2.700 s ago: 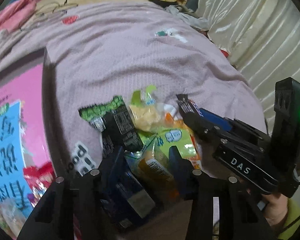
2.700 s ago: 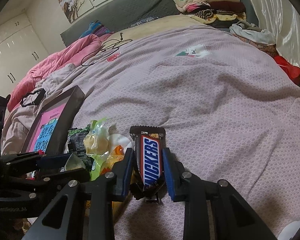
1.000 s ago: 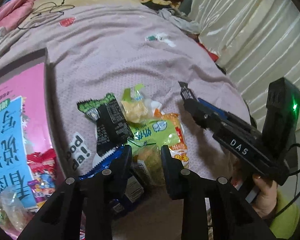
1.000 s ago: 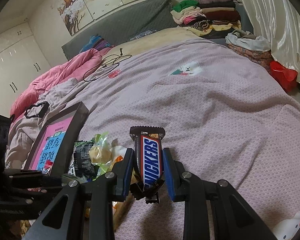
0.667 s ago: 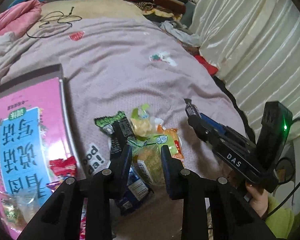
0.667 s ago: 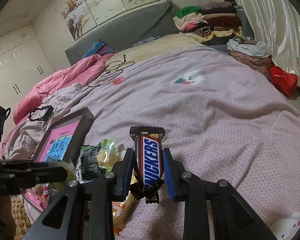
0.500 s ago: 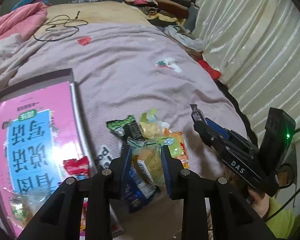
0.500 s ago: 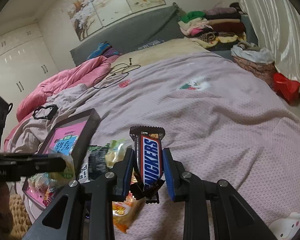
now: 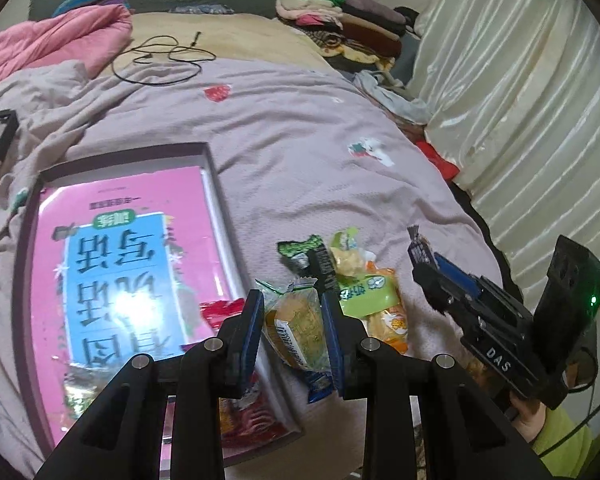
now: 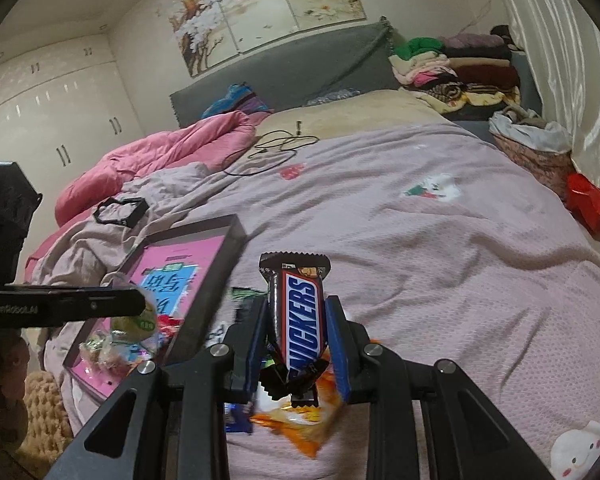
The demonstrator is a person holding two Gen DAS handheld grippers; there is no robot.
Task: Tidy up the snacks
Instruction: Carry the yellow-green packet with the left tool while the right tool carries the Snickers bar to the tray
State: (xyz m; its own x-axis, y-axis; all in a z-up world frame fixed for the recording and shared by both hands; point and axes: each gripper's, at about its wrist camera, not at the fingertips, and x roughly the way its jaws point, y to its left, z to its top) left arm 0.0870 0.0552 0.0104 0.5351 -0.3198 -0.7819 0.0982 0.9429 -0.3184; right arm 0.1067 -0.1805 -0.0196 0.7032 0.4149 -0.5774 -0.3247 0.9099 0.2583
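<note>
**Bedroom, snack sorting: items on hand**

Bed surface: mauve bedspread (image 9: 300,152) across the whole mattress, with a pink quilt (image 10: 160,148) bunched at the far left and folded clothes (image 10: 452,64) stacked at the headboard end.

Item 1: my left gripper (image 9: 292,320), jaws pinched on a clear-wrapped yellow cake (image 9: 296,324), held above the near right corner of the tray.

Item 2: my right gripper (image 10: 300,344), jaws clamped on the sides of a Snickers bar (image 10: 300,316), which stands upright between them, clear of the bedspread.

Item 3: dark-rimmed tray (image 9: 216,188) lying flat on the bedspread at left, lined with a pink and blue printed sheet. I see a red packet (image 9: 220,312) and other wrapped pieces at its near end.

Item 4: loose snack pile (image 9: 352,280) on the bedspread just right of the tray: black-and-green packet, pale yellow bag, green-labelled pouch, orange bag.

Item 5: black cable (image 9: 160,60), coiled far up the bed.
</note>
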